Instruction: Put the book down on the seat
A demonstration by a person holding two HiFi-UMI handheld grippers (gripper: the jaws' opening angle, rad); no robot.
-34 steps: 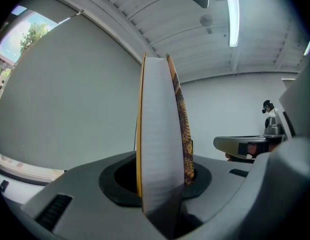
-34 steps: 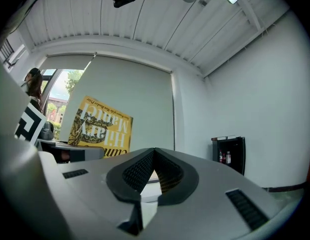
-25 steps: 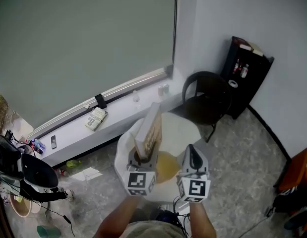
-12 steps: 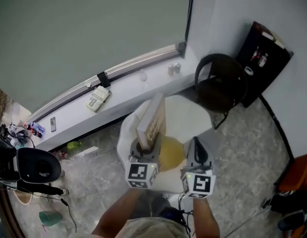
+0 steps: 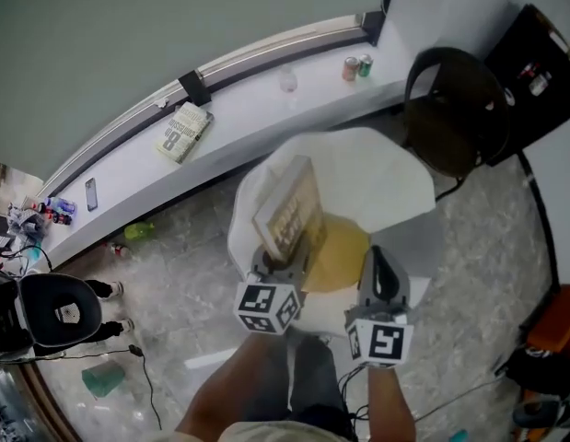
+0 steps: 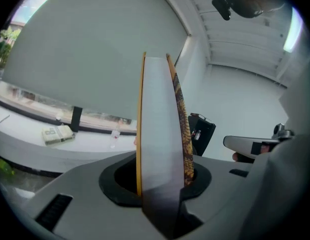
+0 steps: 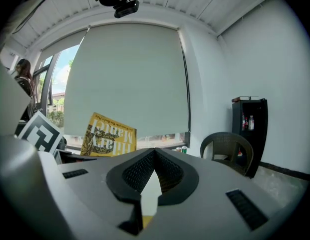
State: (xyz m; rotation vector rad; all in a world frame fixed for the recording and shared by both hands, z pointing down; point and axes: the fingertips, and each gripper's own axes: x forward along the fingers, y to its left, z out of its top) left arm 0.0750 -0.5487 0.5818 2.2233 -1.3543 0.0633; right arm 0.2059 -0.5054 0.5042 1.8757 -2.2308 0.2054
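Between left fingers (image 6: 89, 194) stands a book (image 7: 108, 135) — "Hilary Mantel".

your book (image 5: 289, 215) foot: hidden in left gripper (image 5: 281, 261) | seat (image 5: 386, 168): part behind book | shelf (image 5: 556, 99): cut by frame edge | cans (image 5: 351, 68): labels too small

This looks like a casual office or lounge. A drawn roller blind (image 5: 128, 26) covers a wide window above a long white sill (image 5: 257, 109) carrying a paperback (image 5: 183, 132), drink cans (image 5: 357, 66) and a phone (image 5: 90, 193). On the speckled stone floor (image 5: 174, 265) stand a wicker chair (image 5: 455, 109), a black shelf unit (image 5: 542, 53), a swivel chair (image 5: 59, 311) and a white seat (image 5: 386, 173).
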